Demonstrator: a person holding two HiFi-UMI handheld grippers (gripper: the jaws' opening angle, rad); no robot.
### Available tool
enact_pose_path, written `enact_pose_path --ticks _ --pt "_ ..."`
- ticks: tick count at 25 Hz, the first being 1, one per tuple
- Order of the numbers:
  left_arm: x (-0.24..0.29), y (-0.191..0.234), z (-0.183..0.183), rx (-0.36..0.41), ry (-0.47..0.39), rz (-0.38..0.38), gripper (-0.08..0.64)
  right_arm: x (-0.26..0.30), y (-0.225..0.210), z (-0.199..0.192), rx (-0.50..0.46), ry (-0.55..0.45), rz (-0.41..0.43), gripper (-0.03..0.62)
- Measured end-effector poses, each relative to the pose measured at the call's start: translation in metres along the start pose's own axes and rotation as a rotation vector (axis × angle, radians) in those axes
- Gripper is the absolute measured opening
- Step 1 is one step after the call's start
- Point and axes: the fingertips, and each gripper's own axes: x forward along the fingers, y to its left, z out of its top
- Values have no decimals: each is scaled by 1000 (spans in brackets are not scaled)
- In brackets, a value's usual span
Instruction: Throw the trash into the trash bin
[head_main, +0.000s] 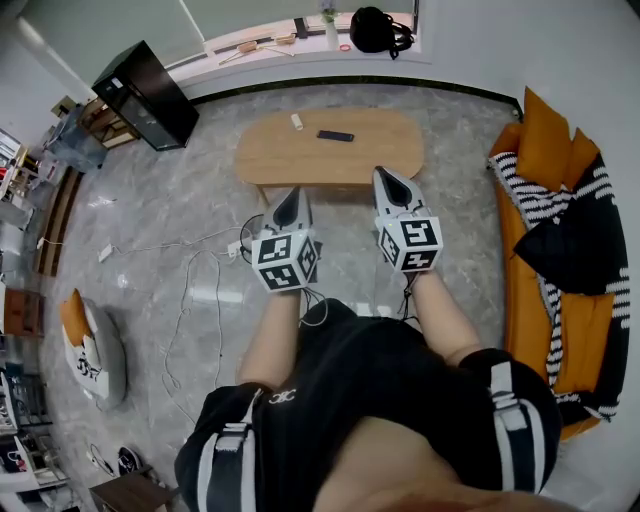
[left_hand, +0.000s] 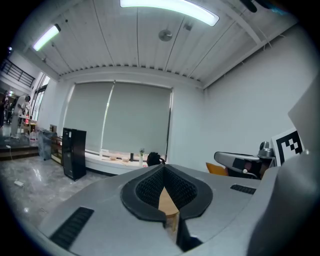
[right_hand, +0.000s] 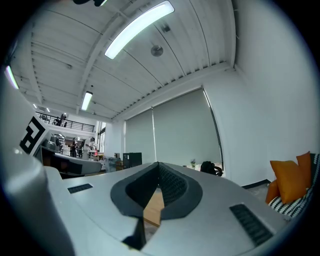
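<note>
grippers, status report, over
Shut and empty: left gripper, right gripper. On oval wooden table: small white item, untouched. No trash bin in view.

White item (head_main: 297, 121), dark flat item (head_main: 335, 135) on table (head_main: 380, 160): too small to identify.

A small white scrap of trash (head_main: 297, 121) lies on the oval light-wood table (head_main: 270, 165), toward its far edge, well ahead of the fingertips of the left gripper (head_main: 292, 195), untouched
</note>
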Motion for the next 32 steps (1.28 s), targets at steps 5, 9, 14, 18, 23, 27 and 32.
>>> enact_pose_path --ticks 5,9,14,18,23,27,32 --pt "8 0 -2 18 6 11 12 6 -6 3 -7 -6 -1 11" --pt "25 4 -4 18 3 12 12 20 -16 -3 -11 -3 -17 12" --pt "64 20 -3 12 0 -14 12 55 -26 -10 -13 -3 -25 12" --pt "103 32 -1 27 2 -32 12 92 -44 -21 -28 21 -44 12" --pt "162 61 -1 50 15 -50 12 157 -63 -38 -22 57 -52 11" --pt "210 102 6 4 24 -50 12 222 -67 -44 -26 79 -37 12" --pt "267 155 23 -8 32 -42 14 302 -67 -40 -34 94 -20 12"
